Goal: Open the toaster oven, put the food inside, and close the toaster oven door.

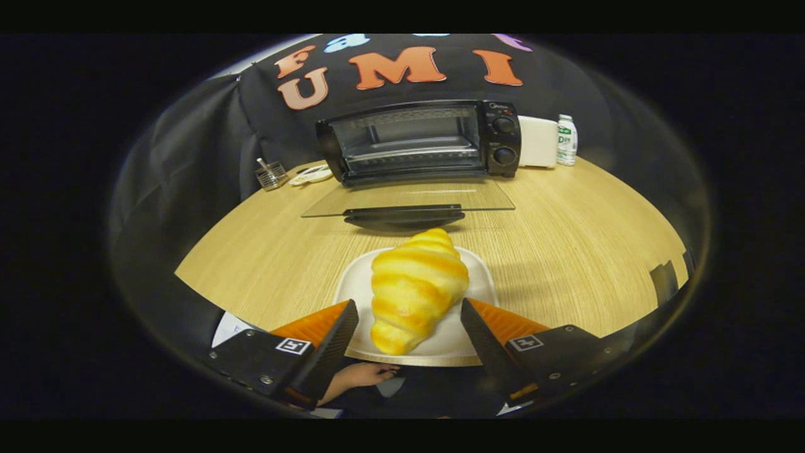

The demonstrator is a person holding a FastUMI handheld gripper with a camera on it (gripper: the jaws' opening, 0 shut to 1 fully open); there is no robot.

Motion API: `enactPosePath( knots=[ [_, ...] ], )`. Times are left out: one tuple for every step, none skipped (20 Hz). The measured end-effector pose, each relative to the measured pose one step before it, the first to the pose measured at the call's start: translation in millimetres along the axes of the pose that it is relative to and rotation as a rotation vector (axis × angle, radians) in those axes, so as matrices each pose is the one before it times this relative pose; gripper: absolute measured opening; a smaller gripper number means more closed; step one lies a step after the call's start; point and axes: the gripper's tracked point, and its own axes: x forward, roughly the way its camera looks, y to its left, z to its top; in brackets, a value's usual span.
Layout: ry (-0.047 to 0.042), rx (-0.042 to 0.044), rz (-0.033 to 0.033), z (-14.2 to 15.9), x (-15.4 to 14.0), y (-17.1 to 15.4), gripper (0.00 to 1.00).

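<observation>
Lengthwise between spread fingers (409, 327), croissant (416, 289), pointing toward toaster oven (420, 141)

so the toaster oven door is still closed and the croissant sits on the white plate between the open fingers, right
Not quite: the toaster oven door is already open, folded down flat onto the table, as the gripper view shows. The croissant does sit on the white plate, between the open fingers of the hand-held gripper.

open tongs (409, 321) flanking croissant (416, 290), oven (418, 141) door (409, 196) down
</observation>
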Motion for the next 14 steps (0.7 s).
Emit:
enactPosePath(
  knots=[
    [0.00260, -0.00814, -0.01847, 1.12, 2.14, -1.22, 0.95],
    [-0.01355, -0.01526, -0.01910, -1.80, 1.75, -1.74, 0.94],
    [-0.00046, -0.01482, -0.00874, -1.71, 1.75, 1.06, 0.87],
    [-0.00587, -0.01751, -0.00859, 1.08, -1.11, 1.16, 0.81],
    [0.00740, -0.01253, -0.00495, -1.00, -0.25, -0.18, 0.74],
    [-0.00151, 0.00816, 0.00481, 0.01, -1.63, 1.35, 0.71],
    [0.00727, 0.01815, 0.01305, -0.44, -1.14, 1.84, 0.64],
    [0.00259, 0.02235, 0.02115, 0.73, -1.57, 2.08, 0.60],
    [-0.00199, 0.02272, 0.03088, 2.43, -1.91, 4.29, 0.55],
    [-0.00031, 0.02866, 0.03559, 2.35, -3.38, 4.30, 0.53],
    [-0.00899, 0.03028, 0.03554, 3.77, -3.34, 4.66, 0.51],
    [-0.01145, 0.02180, 0.02258, 4.87, -3.61, 1.62, 0.51],
    [-0.01704, 0.01261, 0.02018, 7.25, -3.69, 1.97, 0.51],
    [-0.02026, 0.01738, 0.01969, 7.33, -4.45, 2.36, 0.50]
  ],
)
